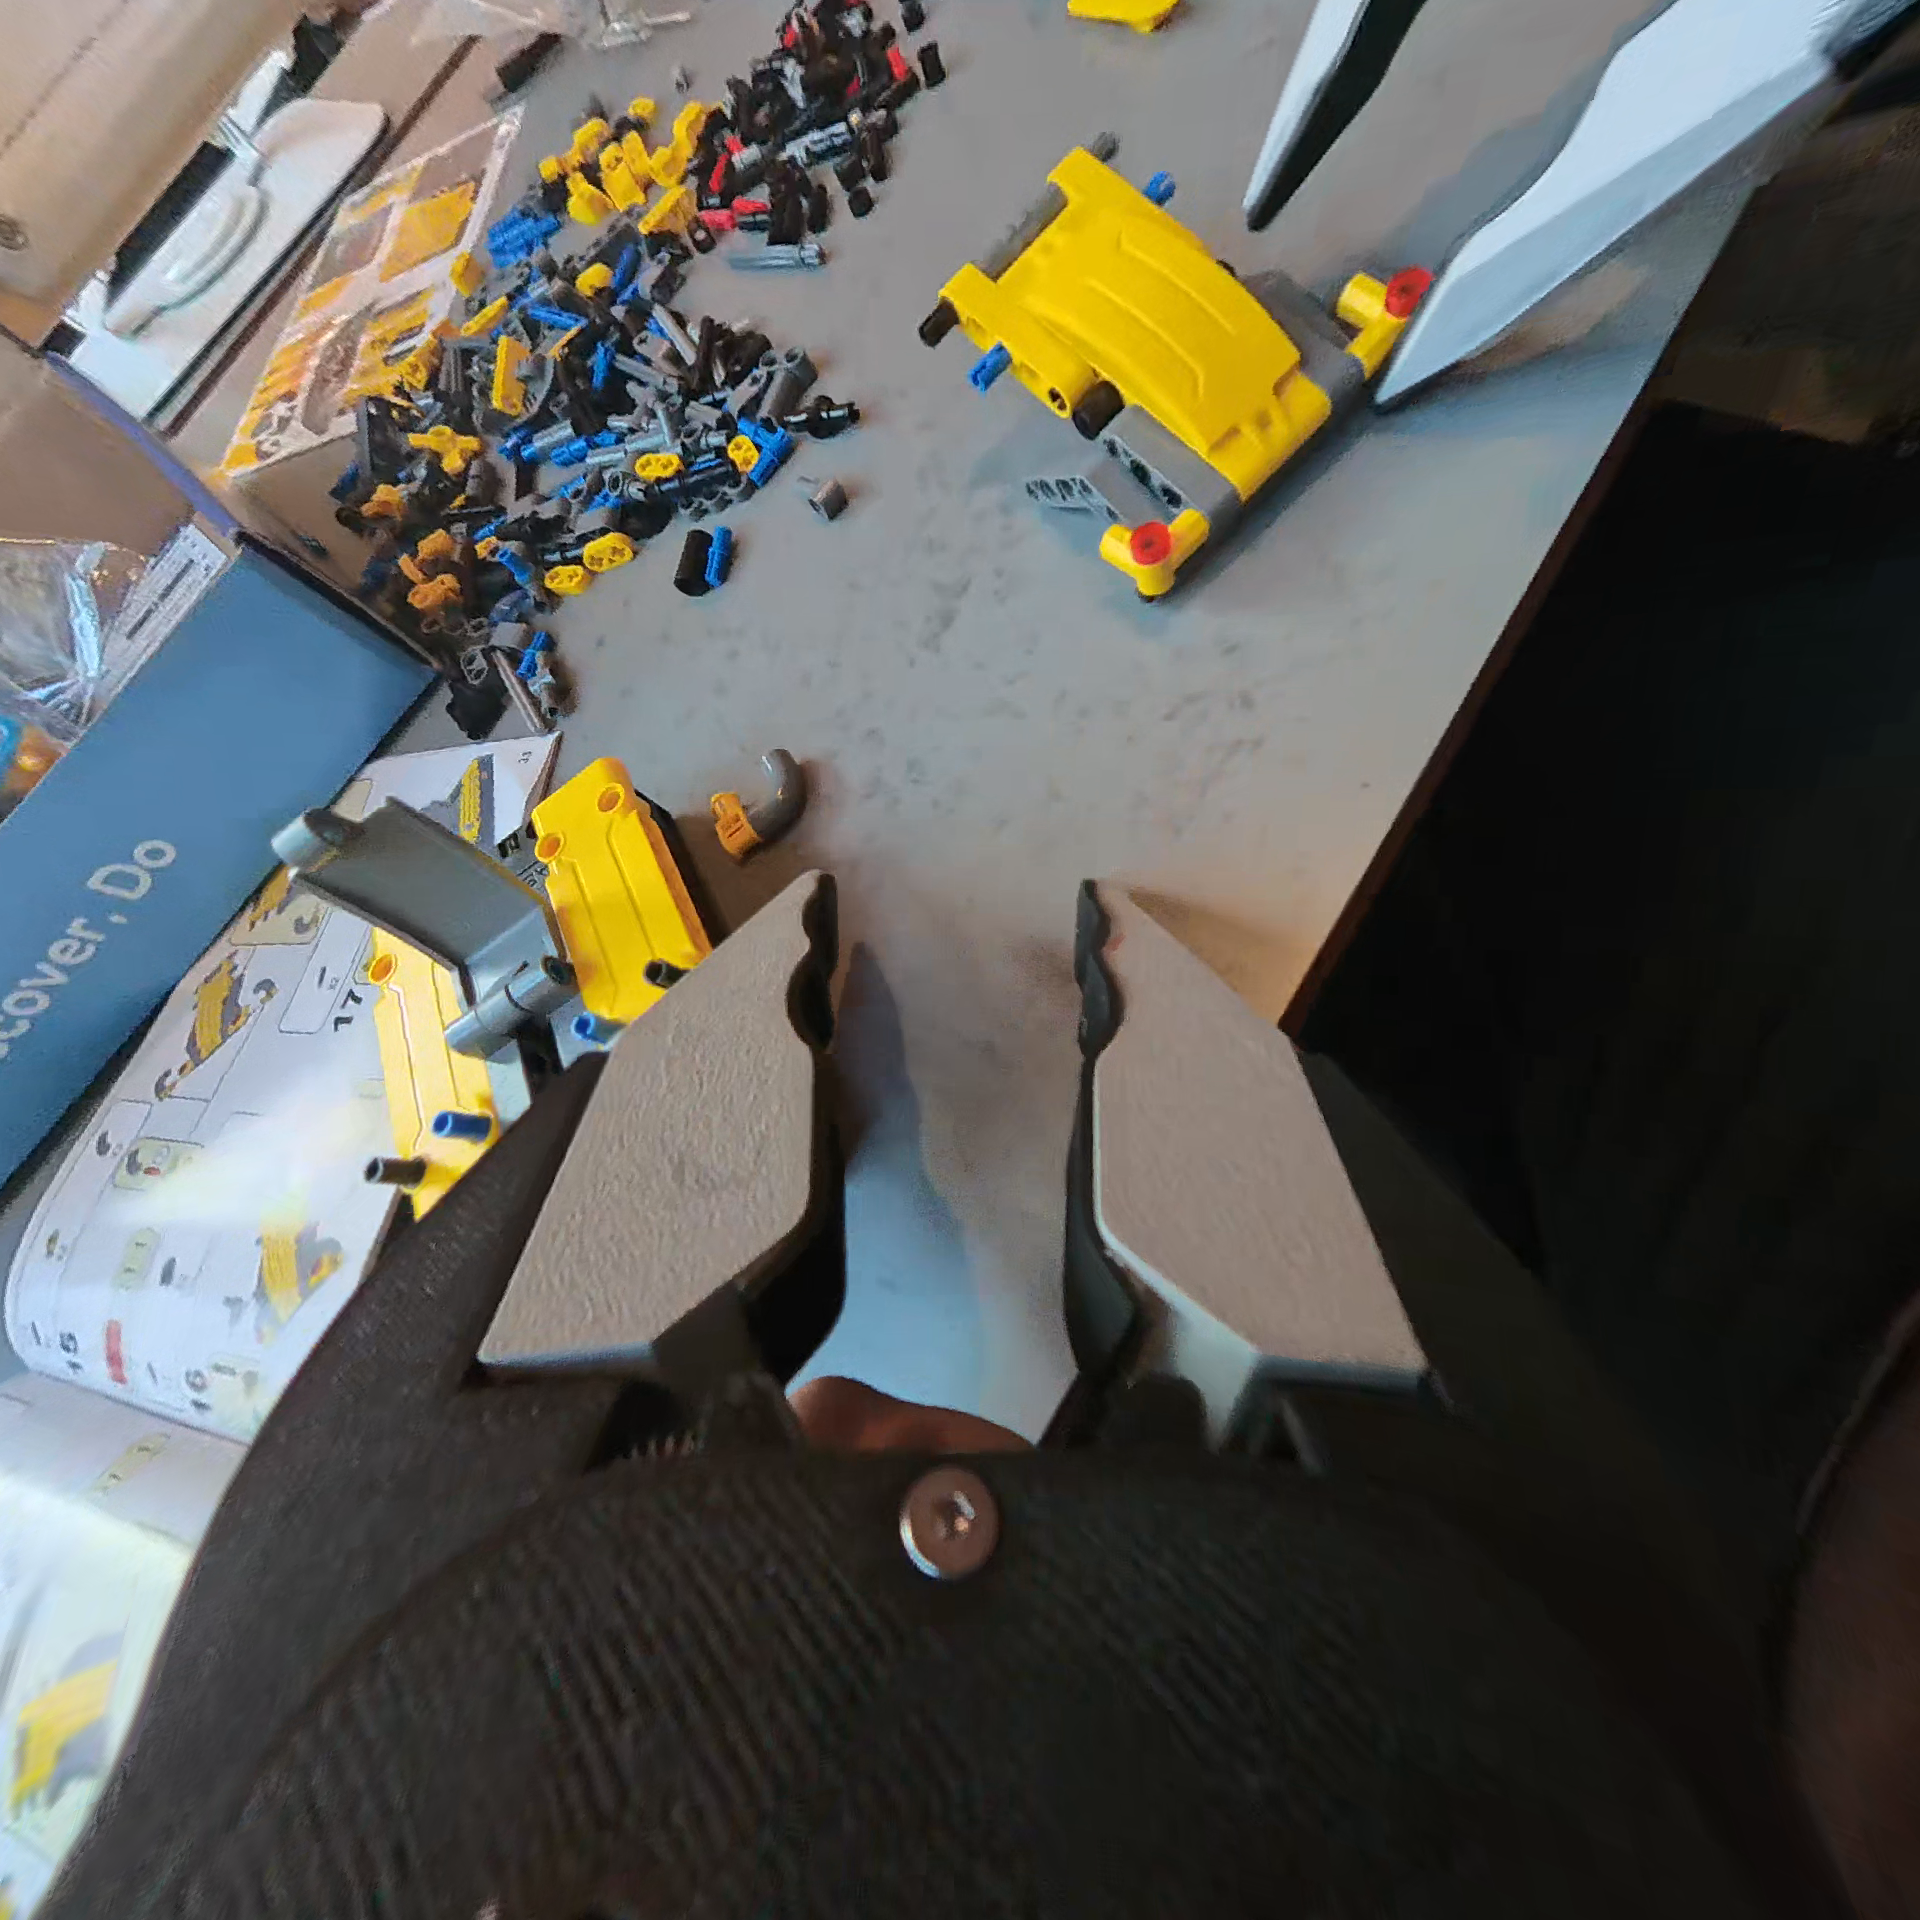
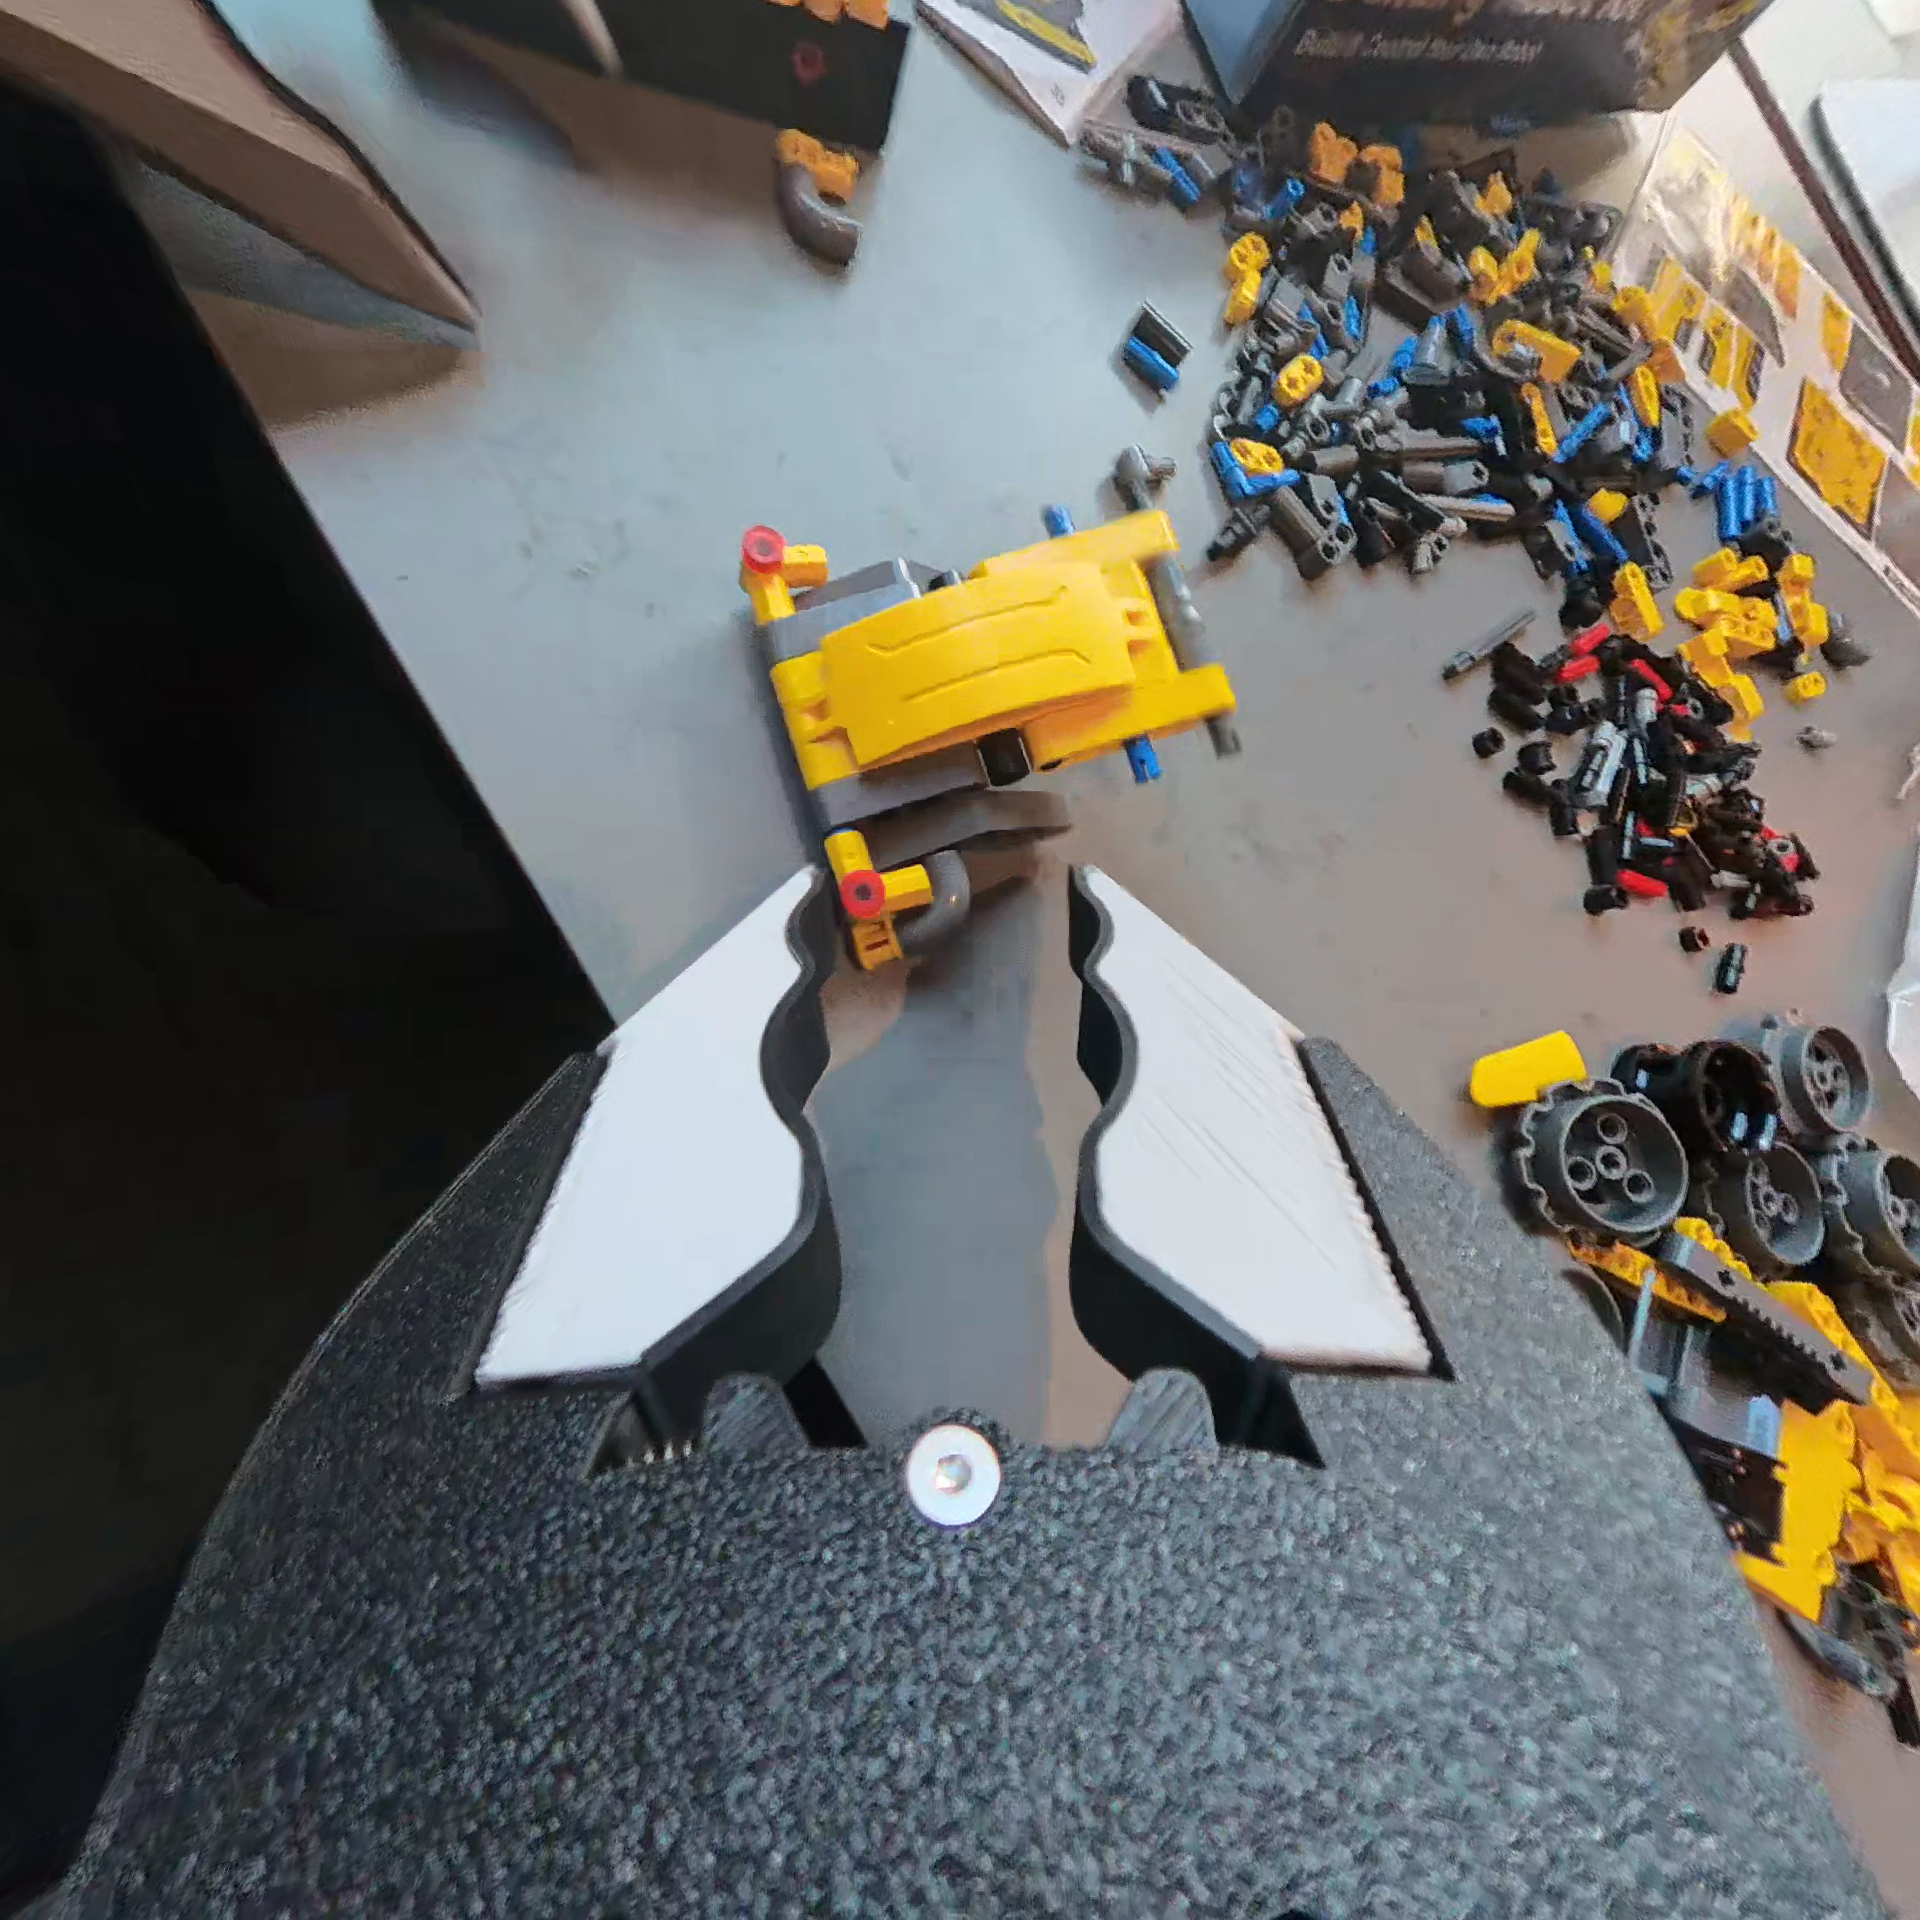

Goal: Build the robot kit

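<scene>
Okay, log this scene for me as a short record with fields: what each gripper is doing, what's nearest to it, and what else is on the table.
left gripper: open, empty, over bare grey table
nearest to left: yellow and grey sub-assembly lying on the instruction booklet; small grey elbow piece just ahead
right gripper: open, holding nothing
nearest to right: yellow brick assembly, its red-studded corner at the left fingertip
also on table: pile of loose pieces, black wheels, blue box
</scene>
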{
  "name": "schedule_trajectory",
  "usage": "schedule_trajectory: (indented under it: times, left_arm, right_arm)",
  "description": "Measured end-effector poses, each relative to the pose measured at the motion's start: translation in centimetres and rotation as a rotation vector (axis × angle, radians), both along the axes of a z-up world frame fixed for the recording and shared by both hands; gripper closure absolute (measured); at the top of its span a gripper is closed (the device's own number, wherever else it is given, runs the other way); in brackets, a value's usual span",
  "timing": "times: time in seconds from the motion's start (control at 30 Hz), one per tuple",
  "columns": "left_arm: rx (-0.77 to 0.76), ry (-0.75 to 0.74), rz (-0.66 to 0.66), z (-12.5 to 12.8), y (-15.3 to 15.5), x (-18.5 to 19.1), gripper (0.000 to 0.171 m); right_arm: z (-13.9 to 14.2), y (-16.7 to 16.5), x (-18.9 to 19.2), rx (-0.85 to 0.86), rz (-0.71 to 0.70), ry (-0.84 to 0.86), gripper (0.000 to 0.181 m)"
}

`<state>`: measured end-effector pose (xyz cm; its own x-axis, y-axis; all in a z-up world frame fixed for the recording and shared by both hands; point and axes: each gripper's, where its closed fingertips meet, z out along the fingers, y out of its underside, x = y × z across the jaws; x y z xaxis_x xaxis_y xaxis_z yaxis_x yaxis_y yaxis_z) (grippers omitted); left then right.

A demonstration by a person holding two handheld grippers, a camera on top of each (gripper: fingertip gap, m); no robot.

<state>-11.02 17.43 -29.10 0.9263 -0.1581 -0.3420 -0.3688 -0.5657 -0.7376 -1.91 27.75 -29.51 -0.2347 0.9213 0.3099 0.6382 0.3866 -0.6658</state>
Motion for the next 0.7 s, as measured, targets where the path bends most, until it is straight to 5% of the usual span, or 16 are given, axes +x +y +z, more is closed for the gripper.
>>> schedule_trajectory:
  times: [0.17, 0.33, 0.7]
  left_arm:
    - [0.04, -0.032, 0.058, 0.3, 0.1, -0.6, 0.126]
    - [0.001, 0.037, 0.145, 1.4, 1.4, -2.3, 0.126]
    - [-0.378, 0.077, -0.037, -0.1, 3.7, -2.3, 0.133]
  right_arm:
    - [0.4, 3.0, 1.2, 0.037, -0.122, 0.004, 0.143]
    - [1.1, 2.2, 1.1, -0.083, -0.136, 0.079, 0.143]
    - [1.3, -1.2, 1.1, -0.211, -0.054, 0.13, 0.153]
